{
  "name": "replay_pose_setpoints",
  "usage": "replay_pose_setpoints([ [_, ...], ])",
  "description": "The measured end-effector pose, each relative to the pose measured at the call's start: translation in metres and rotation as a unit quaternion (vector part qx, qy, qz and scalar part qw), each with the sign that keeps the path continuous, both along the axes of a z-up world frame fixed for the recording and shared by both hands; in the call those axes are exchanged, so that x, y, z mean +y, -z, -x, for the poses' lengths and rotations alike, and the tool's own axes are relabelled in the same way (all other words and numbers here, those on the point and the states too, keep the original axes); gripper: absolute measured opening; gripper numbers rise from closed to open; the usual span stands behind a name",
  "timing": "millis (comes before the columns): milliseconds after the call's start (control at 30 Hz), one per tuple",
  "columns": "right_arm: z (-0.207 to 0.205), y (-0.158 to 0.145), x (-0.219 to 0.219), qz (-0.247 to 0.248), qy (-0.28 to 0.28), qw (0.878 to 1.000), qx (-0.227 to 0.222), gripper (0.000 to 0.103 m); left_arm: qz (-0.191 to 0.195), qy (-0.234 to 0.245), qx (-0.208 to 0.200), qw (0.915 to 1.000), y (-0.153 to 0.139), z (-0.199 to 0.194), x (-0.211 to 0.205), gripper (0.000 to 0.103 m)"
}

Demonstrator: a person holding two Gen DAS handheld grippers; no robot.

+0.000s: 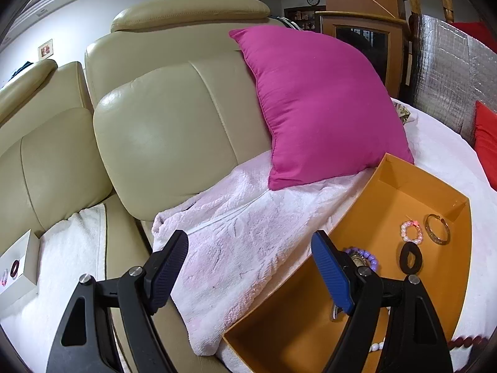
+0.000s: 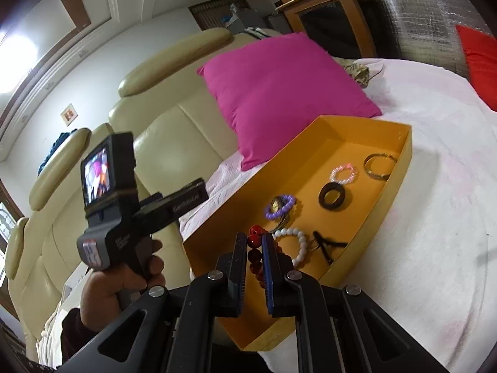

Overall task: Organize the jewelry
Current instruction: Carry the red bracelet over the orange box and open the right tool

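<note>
An orange box (image 2: 400, 168) lies on a pink-white blanket (image 2: 435, 217) on the sofa. Inside it are a purple bead bracelet (image 2: 279, 206), a black scrunchie (image 2: 335, 197), a pink pearl bracelet (image 2: 344, 174), a gold bangle (image 2: 380, 163) and a white bead bracelet (image 2: 293, 244). My right gripper (image 2: 254, 242) is shut on a dark red bead bracelet (image 2: 255, 239), held over the box's near end. My left gripper (image 1: 250, 267) is open and empty, over the blanket at the box's left wall (image 1: 351, 211). The same scrunchie (image 1: 410, 256) and bangle (image 1: 438, 229) show there.
A magenta cushion (image 1: 316, 105) leans on the cream leather sofa back (image 1: 174, 130) just behind the box. A white box (image 1: 18, 261) holding a dark ring sits on a towel at far left. Red cushions (image 2: 481, 59) lie at the right. A hand (image 2: 121, 283) holds the left gripper.
</note>
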State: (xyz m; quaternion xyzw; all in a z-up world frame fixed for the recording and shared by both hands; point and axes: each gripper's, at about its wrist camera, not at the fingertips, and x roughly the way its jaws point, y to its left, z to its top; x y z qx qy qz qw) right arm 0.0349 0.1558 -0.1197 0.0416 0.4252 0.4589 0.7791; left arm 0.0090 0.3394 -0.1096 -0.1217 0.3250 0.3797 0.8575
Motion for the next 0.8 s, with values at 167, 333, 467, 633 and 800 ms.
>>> replay_pose_setpoints([
  [167,0.011,0.01,0.009,0.008,-0.021,1.0,0.009,0.011,-0.012,0.011,0.01,0.9998,0.0,0.0,-0.008,0.082],
  [333,0.019,0.018,0.013,0.012,-0.035,0.999,0.017,0.011,-0.012,0.011,0.01,0.9998,0.002,0.004,-0.012,0.082],
  [467,0.026,0.023,0.017,0.019,-0.042,0.999,0.017,0.011,-0.023,0.015,0.01,0.9996,0.001,0.002,-0.018,0.082],
  [633,0.027,0.03,0.016,0.029,-0.036,0.999,0.018,0.011,-0.032,0.022,0.006,0.9992,0.001,-0.002,-0.023,0.082],
  [800,0.026,0.036,0.016,0.047,-0.022,0.999,0.005,0.011,-0.034,0.02,-0.001,0.9992,0.0,-0.003,-0.022,0.082],
])
